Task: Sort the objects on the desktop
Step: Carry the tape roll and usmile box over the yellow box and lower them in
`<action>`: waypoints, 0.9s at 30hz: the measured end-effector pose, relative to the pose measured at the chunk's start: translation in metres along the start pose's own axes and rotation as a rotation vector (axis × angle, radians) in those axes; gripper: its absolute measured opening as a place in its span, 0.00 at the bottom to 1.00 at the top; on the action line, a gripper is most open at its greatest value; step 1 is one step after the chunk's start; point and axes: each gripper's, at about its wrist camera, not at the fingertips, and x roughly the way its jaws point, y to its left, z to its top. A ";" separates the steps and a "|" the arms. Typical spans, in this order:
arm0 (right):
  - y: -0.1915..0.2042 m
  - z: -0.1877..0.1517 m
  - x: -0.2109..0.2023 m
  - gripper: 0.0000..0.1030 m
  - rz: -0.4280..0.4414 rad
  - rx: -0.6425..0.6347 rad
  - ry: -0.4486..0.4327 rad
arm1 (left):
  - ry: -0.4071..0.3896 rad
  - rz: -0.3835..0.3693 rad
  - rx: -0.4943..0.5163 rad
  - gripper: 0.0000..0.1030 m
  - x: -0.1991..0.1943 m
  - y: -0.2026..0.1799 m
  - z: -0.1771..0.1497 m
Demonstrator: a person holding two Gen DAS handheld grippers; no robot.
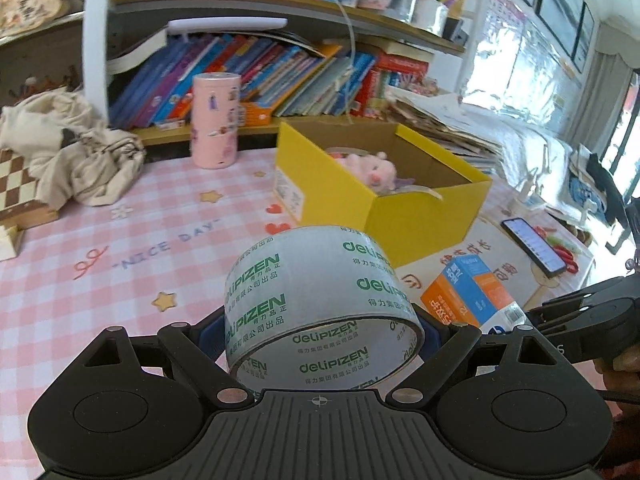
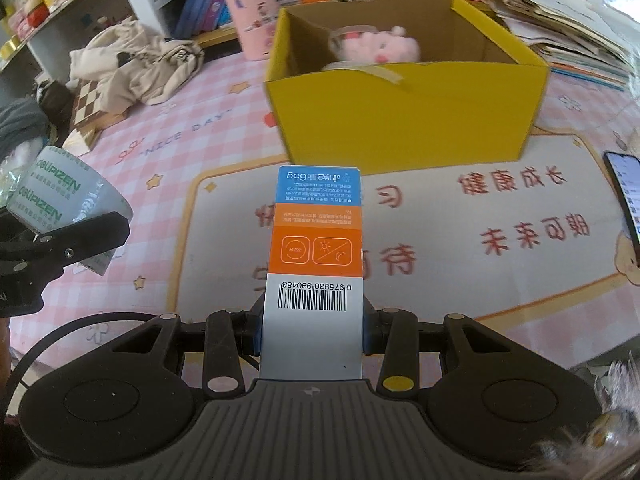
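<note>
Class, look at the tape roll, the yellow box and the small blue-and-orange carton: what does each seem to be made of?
Tape roll: glossy clear plastic film, apparently; printed layers show through.
Yellow box: corrugated cardboard, likely; brown matt inside, yellow coated outside.
Carton: thin printed paperboard, smooth, with sharp folded edges.

Pinks, yellow and print across my desk

My left gripper [image 1: 324,330] is black with blue pads and grips a clear tape roll [image 1: 320,300] printed in green lettering; my right gripper [image 2: 312,330], black as well, grips a carton [image 2: 316,248] banded blue, orange and white with a black barcode. The open box [image 2: 404,120] is bright yellow outside, plain brown inside, with a pale pink plush toy [image 2: 380,48] in it. The tablecloth [image 1: 120,280] is pink-and-white check with yellow stars and red hearts. The canister [image 1: 215,120] is light pink with small figures. A crumpled cloth [image 1: 80,152] is cream, and the chessboard [image 2: 96,100] beside it is brown-and-white chequered.
</note>
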 end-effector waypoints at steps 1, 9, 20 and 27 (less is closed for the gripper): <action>-0.004 0.000 -0.001 0.37 -0.001 0.005 -0.001 | 0.001 -0.002 0.003 0.88 0.002 -0.004 0.001; -0.041 -0.004 -0.012 0.37 -0.008 0.036 0.003 | 0.025 -0.026 0.034 0.88 0.019 -0.039 0.007; -0.084 -0.004 -0.023 0.37 -0.022 0.046 0.007 | 0.060 -0.062 0.076 0.88 0.047 -0.086 0.015; -0.107 0.004 -0.026 0.37 -0.025 0.019 0.006 | 0.063 -0.062 0.081 0.88 0.062 -0.111 0.021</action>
